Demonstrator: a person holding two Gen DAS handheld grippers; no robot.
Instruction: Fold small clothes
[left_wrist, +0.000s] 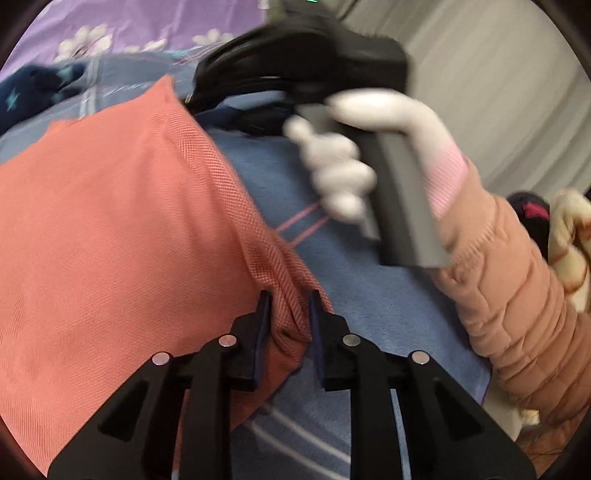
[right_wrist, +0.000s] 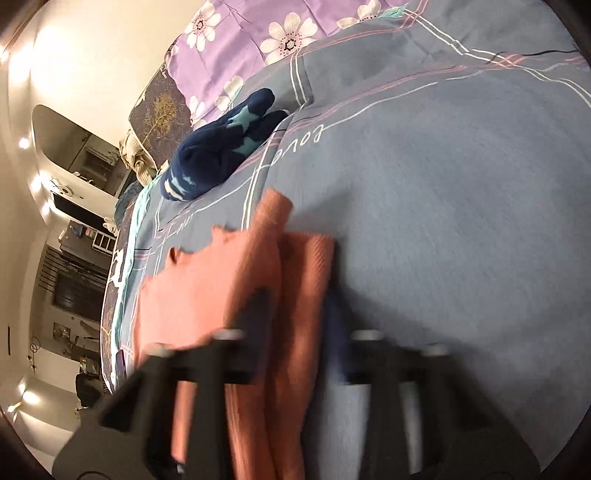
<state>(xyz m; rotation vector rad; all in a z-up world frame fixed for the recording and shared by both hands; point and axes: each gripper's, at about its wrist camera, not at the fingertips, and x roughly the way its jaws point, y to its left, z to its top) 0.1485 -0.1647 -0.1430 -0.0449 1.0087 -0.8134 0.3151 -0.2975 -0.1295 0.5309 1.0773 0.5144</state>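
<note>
Salmon-pink mesh-knit garment (left_wrist: 122, 221), light and limp, lies on the blue plaid bedsheet (left_wrist: 351, 288). Your left tool (left_wrist: 290, 306) pinches a bunched hem corner; your right tool (right_wrist: 303, 306), blurred, is closed over a fold. Grip doubled edges; single layers sag.

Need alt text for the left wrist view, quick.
The left claw pinches a bunched edge of the salmon-pink garment on the blue plaid bedsheet. Beyond it, a white-gloved hand grips the blurred right claw tool.
</note>
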